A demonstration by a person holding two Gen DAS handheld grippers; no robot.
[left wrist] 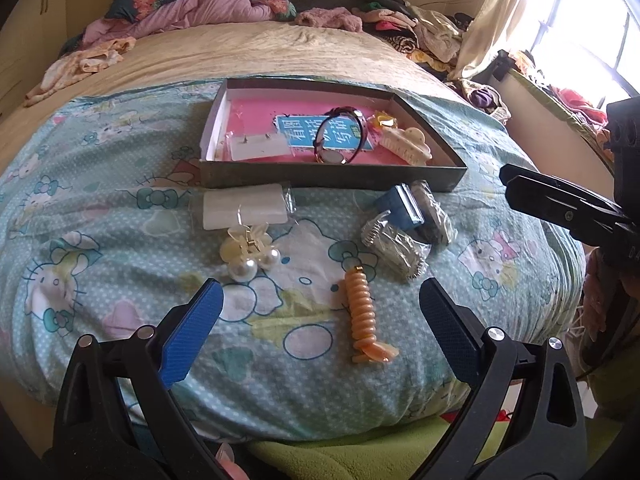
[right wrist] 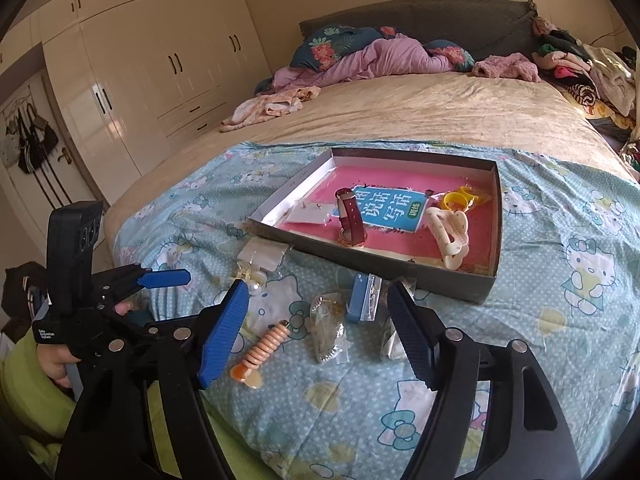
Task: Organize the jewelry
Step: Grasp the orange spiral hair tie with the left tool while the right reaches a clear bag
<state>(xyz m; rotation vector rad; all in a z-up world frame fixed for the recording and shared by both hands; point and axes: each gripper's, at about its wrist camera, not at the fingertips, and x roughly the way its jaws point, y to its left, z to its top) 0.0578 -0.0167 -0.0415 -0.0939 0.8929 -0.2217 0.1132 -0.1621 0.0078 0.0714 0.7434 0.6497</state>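
**Ana:** Left wrist view first: what's the surface like?

**Ben:** Soft, puffy cotton quilt (left wrist: 120, 216), pale blue with white dots and cartoon cats, laid over a tan bedspread (left wrist: 256, 52). On it sits a shallow rectangular cardboard tray (left wrist: 332, 178) with dark outer walls and a pink liner.

**Ana:** And the jewelry?

**Ben:** Some is in the tray: a watch (left wrist: 340, 136) with a dark red strap standing on edge, a cream plastic claw clip (left wrist: 406, 144) with teeth, a yellow piece in clear wrap (left wrist: 382, 120), and a flat white card in a bag (left wrist: 256, 148). The rest lies on the quilt in front of the tray: pearl drop earrings (left wrist: 250, 256) with pale petal shapes on a white card, a peach spiral coil tie (left wrist: 364, 316), ridged like a telephone cord, a blue box (left wrist: 402, 208), and crinkly clear packets (left wrist: 394, 250) holding dark metallic pieces.

**Ana:** The tongs?

**Ben:** The left gripper (left wrist: 322, 316) is spread wide, ribbed blue pads either side of the coil tie and above it, gripping nothing. From the right wrist view, the right gripper (right wrist: 316, 316) also stands apart, empty, over the packets and blue box, its pads clear of them.

**Ana:** Anything else?

**Ben:** A hand (right wrist: 56, 364) is wrapped around the left gripper's black handle
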